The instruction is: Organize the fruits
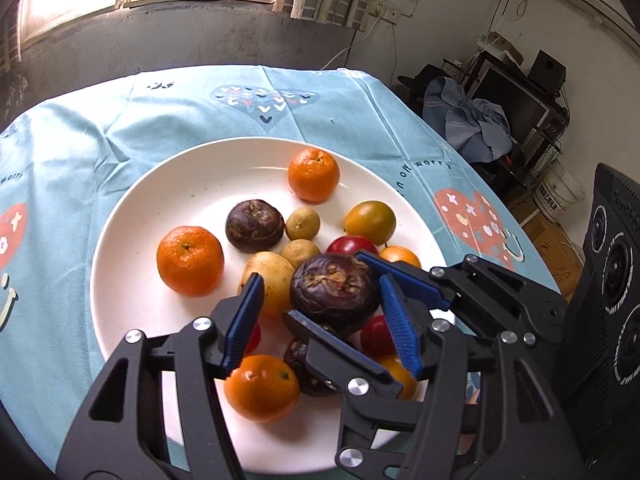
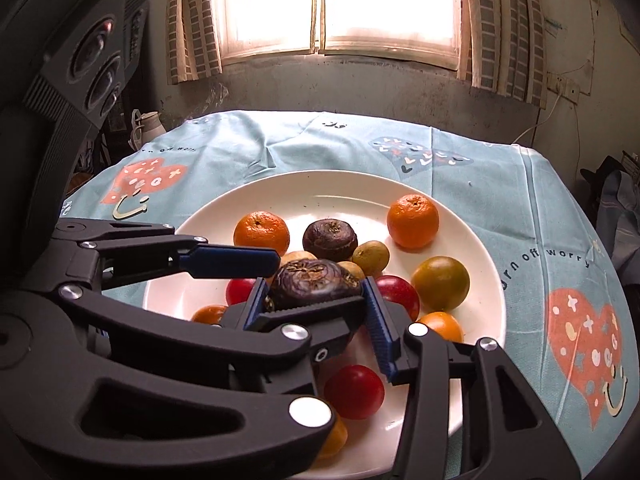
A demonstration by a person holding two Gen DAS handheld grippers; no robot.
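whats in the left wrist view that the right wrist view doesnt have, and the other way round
Only the left wrist view shows the cluttered corner with a crumpled blue cloth and a white bucket.
Only the right wrist view shows a white jug beyond the table's edge.
Both show the white plate of fruit on the teal tablecloth, and the right gripper shut on the dark purple fruit.

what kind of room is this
Likely a lived-in home room, not a lab: a light blue heart-print tablecloth on the table, a checked-curtain window, and clothes heaped beside a dark monitor.
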